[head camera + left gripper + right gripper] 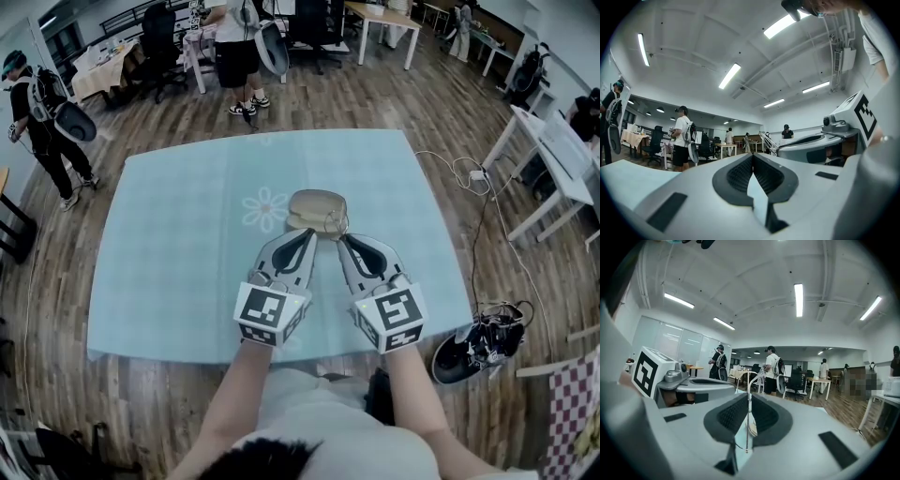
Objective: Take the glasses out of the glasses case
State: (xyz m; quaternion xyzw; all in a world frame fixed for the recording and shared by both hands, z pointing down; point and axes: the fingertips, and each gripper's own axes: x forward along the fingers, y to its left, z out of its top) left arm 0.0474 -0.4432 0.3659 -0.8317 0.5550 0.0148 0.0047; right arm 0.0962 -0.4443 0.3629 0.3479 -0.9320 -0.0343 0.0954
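Here, we hold both tongs side by side over a tabletop [159, 262] draped in pale blue cloth with a daisy print. The right tongs [342, 240] are closed on the glasses [748, 427]. In the right gripper view a thin wire temple stands upright between the ribbed pads, and the rest of the frame shows just past the tips. The left tongs [307, 236] are closed as well, with the tips together and nothing between them. The tan oval case [315, 206] sits at the middle of the tabletop, just beyond both sets of tips. From the head view the glasses hang at its near right rim, but we cannot tell whether they are fully clear of it or whether its lid is up. Our forearms reach in from the near edge, each tool carrying its marker cube. Behind the tabletop, people [236, 47] stand on a wood floor among office chairs and white desks.
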